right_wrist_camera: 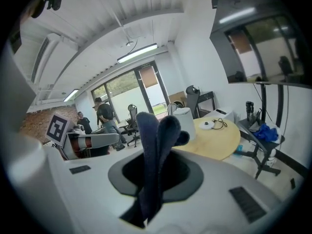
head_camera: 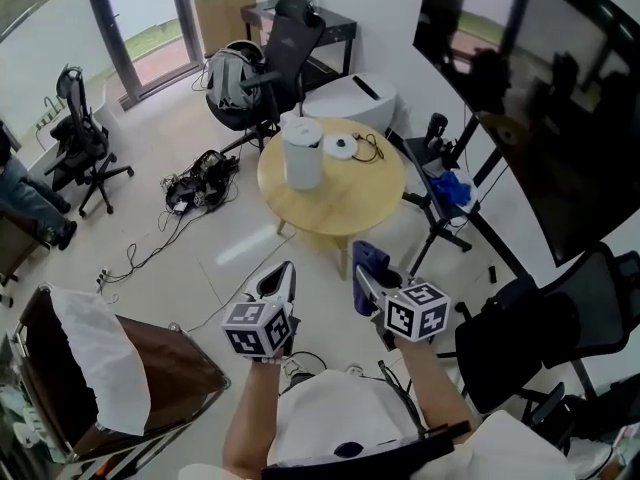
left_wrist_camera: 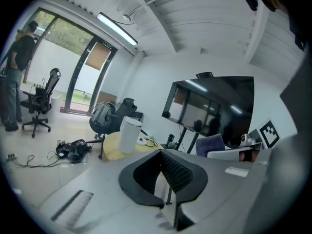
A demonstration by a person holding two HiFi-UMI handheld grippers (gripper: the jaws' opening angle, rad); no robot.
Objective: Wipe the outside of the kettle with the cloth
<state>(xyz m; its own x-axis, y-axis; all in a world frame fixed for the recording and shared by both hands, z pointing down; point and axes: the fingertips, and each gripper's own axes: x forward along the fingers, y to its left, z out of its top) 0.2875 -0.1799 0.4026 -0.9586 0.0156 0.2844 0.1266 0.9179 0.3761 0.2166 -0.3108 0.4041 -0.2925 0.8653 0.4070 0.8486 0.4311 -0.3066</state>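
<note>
From your head view, you hold both grippers side by side at waist height, jaws pointing away from you toward the round wooden table (head_camera: 352, 204). Your left gripper (head_camera: 284, 278) has its jaws pressed together with nothing in them. Your right gripper (head_camera: 364, 271), just beside it, pinches the dark blue cloth (head_camera: 369, 257), which bunches up past the jaw tips. The white kettle (head_camera: 302, 153) stands upright on the far left part of the table, ahead of both grippers and well apart from them, a little nearer your left gripper's line than your right's. A white round disc (head_camera: 340, 146) with a dark cable lies on the table just right of the kettle. A black office chair (head_camera: 285, 53) stands beyond the table, and a large dark screen (head_camera: 545, 98) is off to the right of your right gripper. In the left gripper view, the ribbed black pads meet with no gap and hold nothing; the kettle is ahead and left of the jaws, upright on the table, and your right gripper shows at the right edge with the cloth sticking out of it. A person (left_wrist_camera: 17, 77) stands far off to the left by the glass doors. In the right gripper view, the jaws are clamped on the cloth, whose folds rise straight up between them; the kettle stands just behind the cloth's right side, well ahead of the jaws, with the tabletop stretching off to the right.
</note>
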